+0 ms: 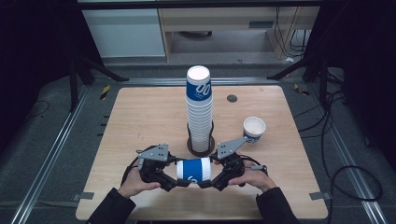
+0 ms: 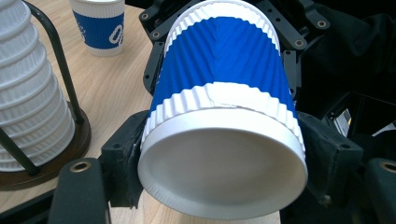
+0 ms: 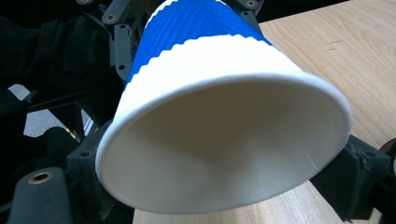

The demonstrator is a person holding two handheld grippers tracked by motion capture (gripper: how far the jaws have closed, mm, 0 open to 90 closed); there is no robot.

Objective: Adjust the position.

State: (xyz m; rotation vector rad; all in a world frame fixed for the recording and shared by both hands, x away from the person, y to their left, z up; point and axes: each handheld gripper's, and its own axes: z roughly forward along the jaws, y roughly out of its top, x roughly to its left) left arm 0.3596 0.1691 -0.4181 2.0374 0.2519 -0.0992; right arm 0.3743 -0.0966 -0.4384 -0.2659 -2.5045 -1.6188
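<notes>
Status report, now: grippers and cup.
Left gripper and right gripper both shut on cup, one at each end. Cup held sideways above table. Stack just behind; lone cup off right.

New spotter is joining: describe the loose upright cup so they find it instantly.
Start at the tall cup stack in its stand mid-table. Right of it, a single blue-and-white paper cup stands upright and open-mouthed on the wooden table, free, unlike the cup held sideways.
</notes>
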